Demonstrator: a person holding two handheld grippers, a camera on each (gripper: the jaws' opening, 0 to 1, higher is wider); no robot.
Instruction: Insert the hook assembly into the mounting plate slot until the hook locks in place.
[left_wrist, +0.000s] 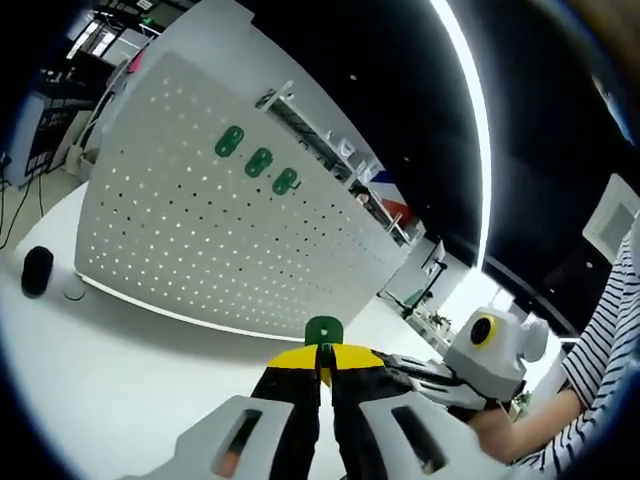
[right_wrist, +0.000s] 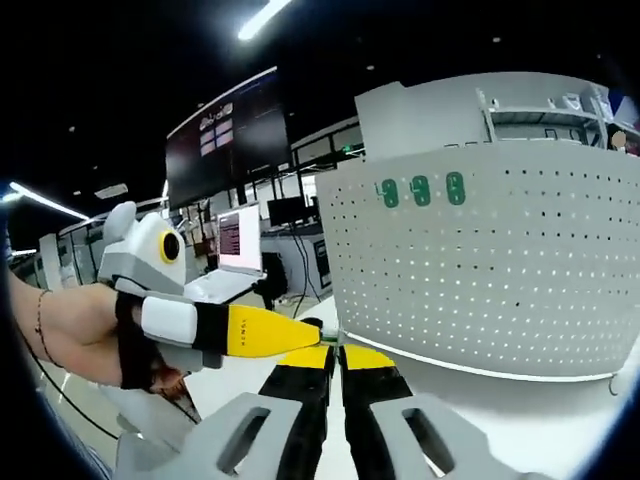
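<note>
A white pegboard (left_wrist: 200, 230) stands upright on the table with three green hooks (left_wrist: 259, 161) fitted in a row near its top. In the left gripper view my left gripper (left_wrist: 322, 352) is shut on a green hook piece (left_wrist: 323, 329), which sticks up above the yellow tips, short of the board's lower edge. My right gripper (left_wrist: 392, 364) reaches in from the right, its tips next to the left one's. In the right gripper view the pegboard (right_wrist: 500, 270) and the green hooks (right_wrist: 421, 190) are ahead. My right gripper (right_wrist: 335, 352) has its jaws together, and the left gripper (right_wrist: 312, 335) touches its tips.
A black round object (left_wrist: 37, 270) lies on the white table (left_wrist: 110, 360) left of the board. A person's striped sleeve (left_wrist: 605, 360) is at the right. A hand (right_wrist: 70, 330) holds the left gripper. Desks and a laptop (right_wrist: 238, 240) stand behind.
</note>
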